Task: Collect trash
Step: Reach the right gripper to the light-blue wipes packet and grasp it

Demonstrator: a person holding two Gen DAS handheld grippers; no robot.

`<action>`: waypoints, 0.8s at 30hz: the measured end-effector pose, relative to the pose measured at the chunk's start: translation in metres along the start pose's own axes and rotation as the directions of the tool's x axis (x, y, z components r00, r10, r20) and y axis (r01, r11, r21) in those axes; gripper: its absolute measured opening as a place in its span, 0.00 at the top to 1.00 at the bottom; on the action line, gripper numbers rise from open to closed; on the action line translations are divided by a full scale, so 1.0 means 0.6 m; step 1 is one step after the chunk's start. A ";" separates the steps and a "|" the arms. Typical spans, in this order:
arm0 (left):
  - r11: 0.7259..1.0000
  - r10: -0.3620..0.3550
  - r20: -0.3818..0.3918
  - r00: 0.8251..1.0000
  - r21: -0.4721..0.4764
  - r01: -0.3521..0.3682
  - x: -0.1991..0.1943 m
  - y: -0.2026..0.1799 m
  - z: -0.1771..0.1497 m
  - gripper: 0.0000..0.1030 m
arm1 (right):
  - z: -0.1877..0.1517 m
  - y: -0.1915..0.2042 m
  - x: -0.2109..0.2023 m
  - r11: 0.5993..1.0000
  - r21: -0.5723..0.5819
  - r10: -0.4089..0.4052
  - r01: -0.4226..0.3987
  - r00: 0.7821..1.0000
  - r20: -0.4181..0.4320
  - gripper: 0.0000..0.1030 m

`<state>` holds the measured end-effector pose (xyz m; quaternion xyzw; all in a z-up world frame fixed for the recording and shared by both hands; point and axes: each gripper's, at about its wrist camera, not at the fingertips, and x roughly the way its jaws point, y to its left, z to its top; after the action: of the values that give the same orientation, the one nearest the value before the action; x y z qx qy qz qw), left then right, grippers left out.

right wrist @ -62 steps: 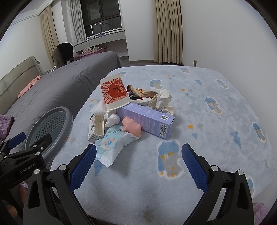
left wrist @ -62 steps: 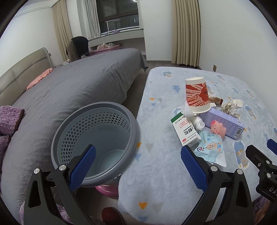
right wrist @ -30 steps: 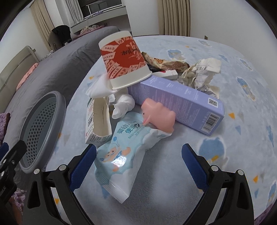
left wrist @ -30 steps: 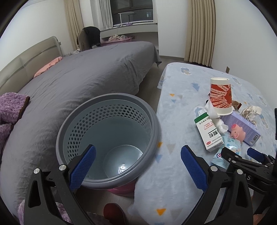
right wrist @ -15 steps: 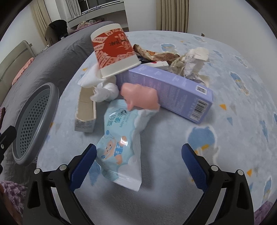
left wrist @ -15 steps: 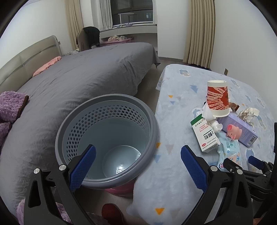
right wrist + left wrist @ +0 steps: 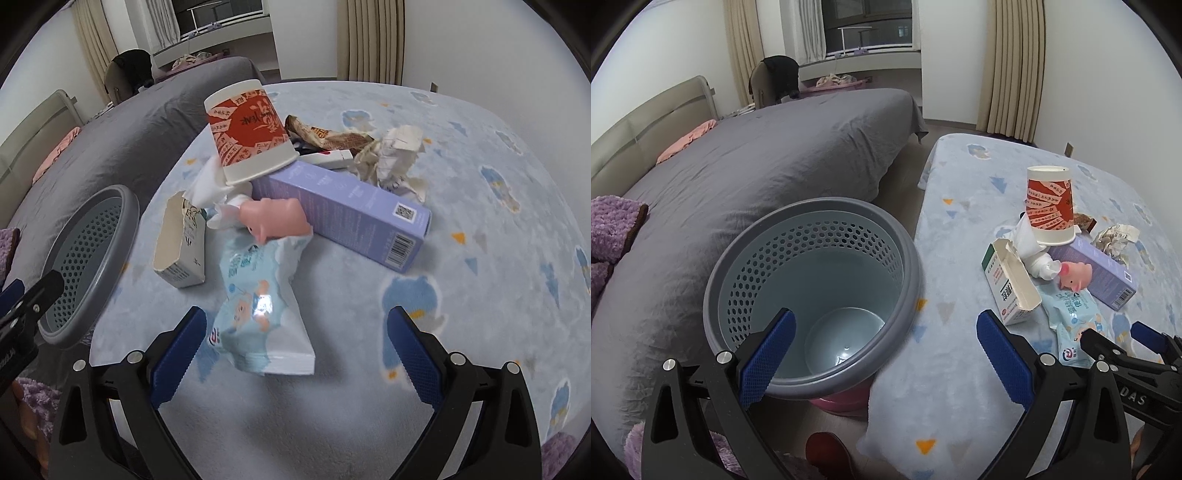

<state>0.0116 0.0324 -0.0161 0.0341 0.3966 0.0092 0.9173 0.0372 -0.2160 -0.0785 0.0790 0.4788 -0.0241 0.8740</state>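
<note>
1. Two sets of tongs, both gaping and empty: the right tongs (image 7: 291, 347) straddle the near end of the pale blue wipes packet (image 7: 258, 314), the left tongs (image 7: 884, 349) hover by the grey perforated bin (image 7: 812, 295).
2. Trash lies heaped on the fleecy blue bench (image 7: 480, 295), the bin just beside its edge.
3. Best close across the packet's narrow width. Its film looks glossy, soft and slippery, so a bite well in from the edge should hold better.
4. Lift gently: the pink rubber pig (image 7: 277, 218) rests on the packet's far end and would likely tumble.
5. Stiffer pieces await: a lilac carton (image 7: 343, 210), a torn white box (image 7: 181, 243), a tilted paper cup (image 7: 247, 129) and crumpled paper (image 7: 391, 158).
</note>
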 end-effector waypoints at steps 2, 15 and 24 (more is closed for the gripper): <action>1.000 -0.004 0.005 1.000 -0.004 0.004 -0.001 0.001 0.000 0.06 | 0.004 0.004 0.013 1.000 -0.010 -0.017 0.017 1.000 -0.006 0.09; 0.999 -0.048 0.009 0.999 -0.010 0.048 0.000 0.000 -0.003 0.06 | 0.013 0.024 0.063 0.999 -0.046 -0.027 0.026 0.999 -0.031 0.17; 0.998 -0.058 0.000 0.998 0.001 0.058 0.009 -0.012 -0.007 0.06 | 0.004 0.016 0.046 0.997 -0.061 0.036 -0.038 0.999 -0.033 0.52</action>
<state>0.0120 0.0256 -0.0237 0.0228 0.3972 -0.0177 0.9173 0.0550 -0.2060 -0.0992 0.0613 0.4919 0.0081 0.8685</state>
